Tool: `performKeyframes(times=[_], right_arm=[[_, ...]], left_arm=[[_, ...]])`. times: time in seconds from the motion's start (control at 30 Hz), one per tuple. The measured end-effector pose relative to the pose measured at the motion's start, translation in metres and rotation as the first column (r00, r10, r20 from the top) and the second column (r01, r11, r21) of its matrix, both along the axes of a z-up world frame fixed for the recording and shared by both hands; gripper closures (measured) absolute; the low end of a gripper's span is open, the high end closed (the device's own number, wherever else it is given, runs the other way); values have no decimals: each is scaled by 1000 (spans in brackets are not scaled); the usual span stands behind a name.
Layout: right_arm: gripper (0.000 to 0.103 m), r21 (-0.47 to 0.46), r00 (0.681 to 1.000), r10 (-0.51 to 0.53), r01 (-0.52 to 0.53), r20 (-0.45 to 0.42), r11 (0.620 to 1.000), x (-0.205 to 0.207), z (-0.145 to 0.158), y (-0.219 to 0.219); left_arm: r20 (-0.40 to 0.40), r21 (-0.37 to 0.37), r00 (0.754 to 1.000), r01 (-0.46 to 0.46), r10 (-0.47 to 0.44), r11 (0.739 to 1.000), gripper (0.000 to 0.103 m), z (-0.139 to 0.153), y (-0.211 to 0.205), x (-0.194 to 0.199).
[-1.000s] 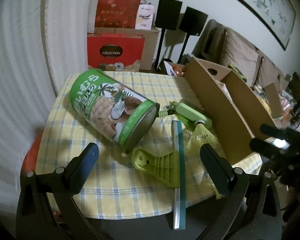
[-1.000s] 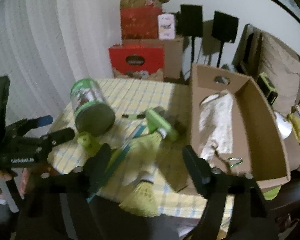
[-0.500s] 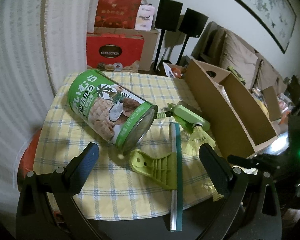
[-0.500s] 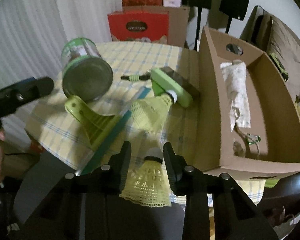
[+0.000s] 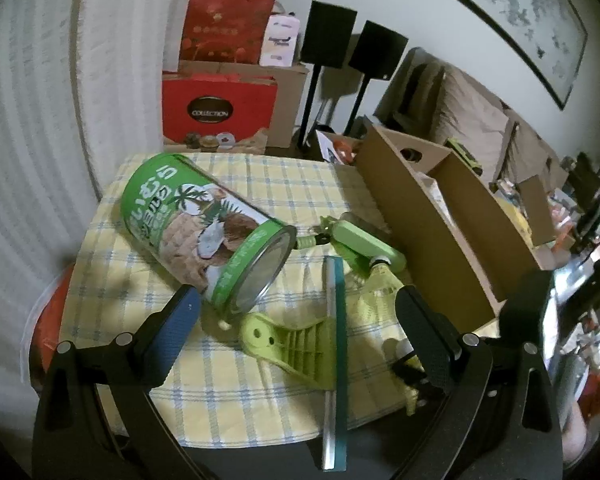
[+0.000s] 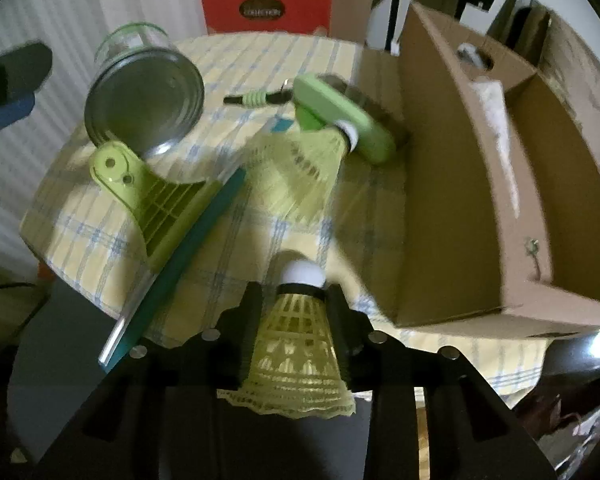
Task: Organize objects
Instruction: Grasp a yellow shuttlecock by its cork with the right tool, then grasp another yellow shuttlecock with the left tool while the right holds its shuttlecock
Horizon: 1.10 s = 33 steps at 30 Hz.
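Note:
At the near edge of the checked tablecloth (image 6: 236, 60), my right gripper (image 6: 296, 300) pinches a yellow shuttlecock (image 6: 298, 344) by its skirt, white cork pointing away. Its jaws are opening slightly, though the pads still press the skirt. A second yellow shuttlecock (image 6: 300, 164) lies against a green case (image 6: 340, 116). A green can (image 5: 204, 232) lies on its side beside a green squeegee (image 5: 296, 344) with a teal blade. My left gripper (image 5: 296, 320) hovers open over the squeegee, holding nothing.
A brown cardboard box (image 6: 460, 200) with a divider stands along the table's right side, with a white cloth and small metal pieces inside. Red gift boxes (image 5: 220, 112) and two black speakers on stands are behind the table. White curtains hang at the left.
My right gripper came down to the table's front edge and closed its wide-open jaws around the near shuttlecock. The left gripper barely moved.

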State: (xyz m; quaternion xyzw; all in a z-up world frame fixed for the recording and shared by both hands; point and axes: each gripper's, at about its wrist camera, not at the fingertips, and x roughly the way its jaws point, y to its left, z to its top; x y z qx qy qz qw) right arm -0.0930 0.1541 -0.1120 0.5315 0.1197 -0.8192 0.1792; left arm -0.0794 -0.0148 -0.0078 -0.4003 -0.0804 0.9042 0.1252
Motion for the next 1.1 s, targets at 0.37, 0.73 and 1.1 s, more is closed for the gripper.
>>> performKeyframes(times=[0.37,0.73,1.1], right_arm=[[72,-118,1000,-13,10,-21,993,4,11,14],[72,-201,997,-23,7,-79,979,24,49,32],[72,-251,991,-64,33,-115,967,34,77,67]], left_arm=[[10,0,1000,28,-28,1000,6,2,21,-13],[69,0,991,112,-112,994,12,-3,69,-44],[174,-119,973,174,-152,978,12,-40,122,-79]])
